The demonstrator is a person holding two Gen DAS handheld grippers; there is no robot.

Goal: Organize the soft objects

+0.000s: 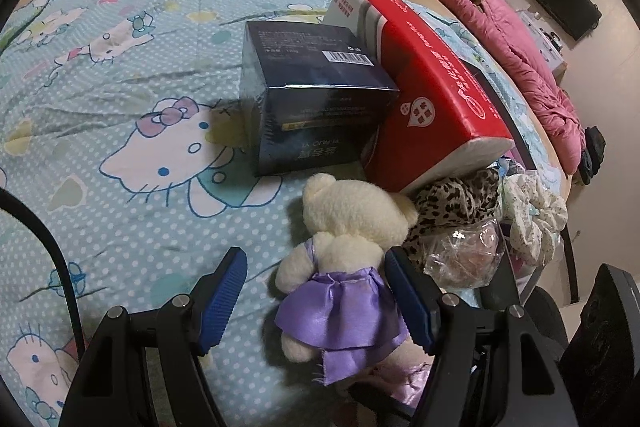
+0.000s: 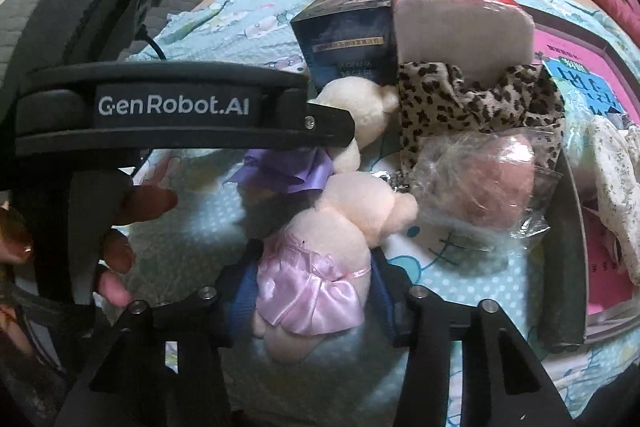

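Right wrist: right tool (image 2: 316, 291) pinches pink-dressed bear (image 2: 320, 251); left tool (image 2: 320, 131) crosses above

The left tool (image 1: 316, 291) points downward, jaws wide apart; the right tool (image 2: 316, 287) appears clamped, its pads mostly hidden.

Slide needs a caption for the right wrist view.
Right gripper closed on pink-dressed plush bear on cartoon bedsheet.
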